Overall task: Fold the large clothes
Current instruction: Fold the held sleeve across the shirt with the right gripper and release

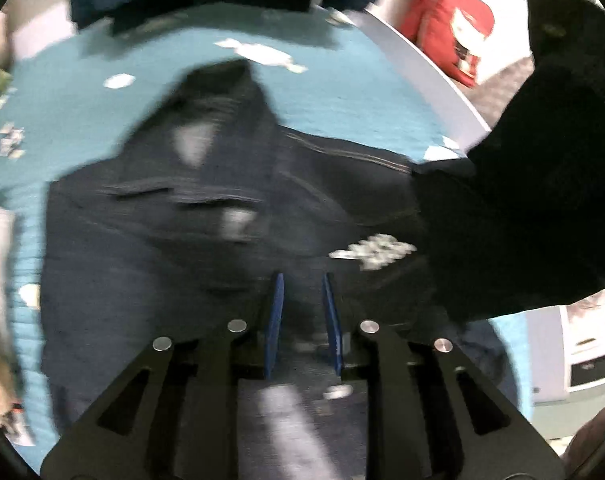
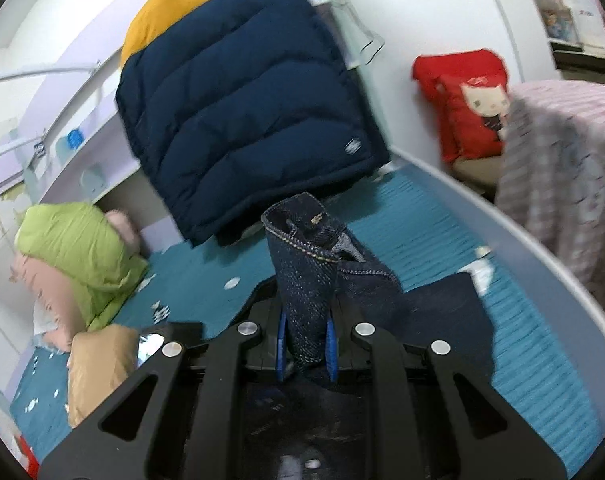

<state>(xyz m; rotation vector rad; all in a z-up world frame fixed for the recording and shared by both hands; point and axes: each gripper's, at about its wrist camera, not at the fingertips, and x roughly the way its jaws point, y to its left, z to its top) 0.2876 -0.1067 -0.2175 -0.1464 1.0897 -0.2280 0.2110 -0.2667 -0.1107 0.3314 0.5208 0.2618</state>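
Dark blue denim, the jeans [image 2: 308, 280], pinched between the blue pads of the right gripper [image 2: 306, 350] at lower centre of the right wrist view, a bunched hem with tan stitching standing up above the fingers. More of the same denim lying flat behind, to the right of centre, on the teal bed cover [image 2: 542, 380].

Seen from the left wrist camera: the left gripper [image 1: 302, 326] at lower centre, blue pads [image 1: 276, 320] a little apart, nothing between them, only blurred jeans [image 1: 182, 220] under and beyond. Jeans spread wide over the teal cover [image 1: 82, 92] across the middle of the frame, with faded pale patches and a seam with light stitching running to the right. Black cloth [image 1: 542, 200] hanging at right, blurred, cannot say what.

Farther, in the right wrist view: green pillow [image 2: 78, 256] and pinkish cushion [image 2: 50, 300] at left, tan one [image 2: 98, 368] at lower left. Navy quilted jacket [image 2: 242, 112] with yellow top hanging at upper centre. Red cushion with a cat figure [image 2: 470, 108] at upper right, pink striped blanket [image 2: 562, 168] beside it.
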